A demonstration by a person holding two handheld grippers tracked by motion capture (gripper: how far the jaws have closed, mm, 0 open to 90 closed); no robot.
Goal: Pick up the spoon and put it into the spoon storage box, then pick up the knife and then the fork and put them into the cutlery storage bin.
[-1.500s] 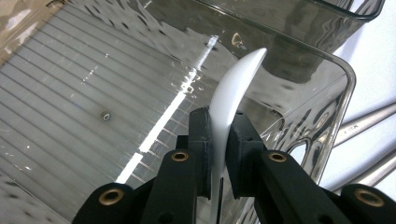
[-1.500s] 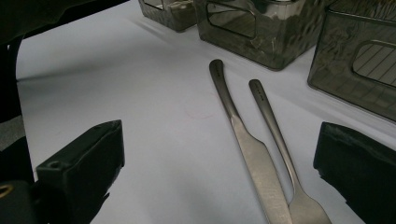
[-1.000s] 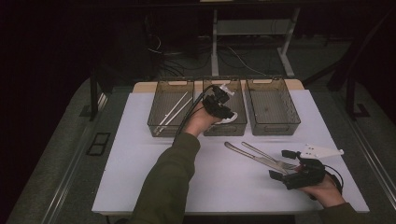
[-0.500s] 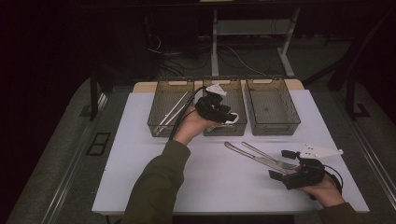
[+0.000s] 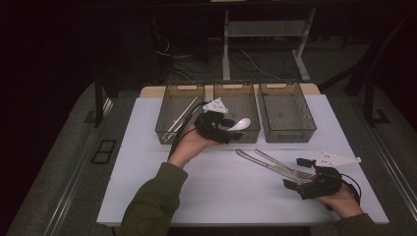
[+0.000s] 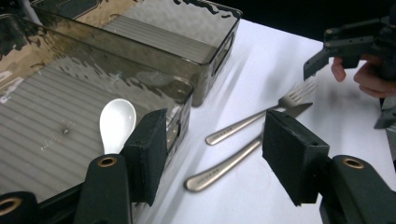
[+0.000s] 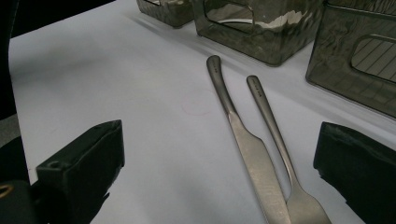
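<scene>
A white spoon [image 5: 240,124] [image 6: 116,123] lies in the middle bin [image 5: 255,105] near its front wall, its handle hidden behind my left gripper's finger. My left gripper [image 5: 229,130] [image 6: 215,140] hovers at that bin's front rim. Its jaws have just been opening and nothing is between them. A steel knife [image 5: 260,163] [image 7: 233,116] and fork [image 5: 278,161] [image 7: 268,112] lie side by side on the white table. My right gripper [image 5: 296,173] [image 7: 224,158] rests open at their blade and tine ends, one jaw on each side without touching them.
Three smoky clear bins stand in a row at the back. The left bin [image 5: 167,129] holds long thin utensils [image 5: 182,117]; the right bin [image 5: 287,135] looks bare. The left gripper view also catches the knife [image 6: 224,165], the fork [image 6: 252,119] and the right gripper [image 6: 355,46].
My left gripper has let go of the spoon and drawn back toward the person, its jaws wider. The spoon stays in the middle bin. The right hand has kept still.
</scene>
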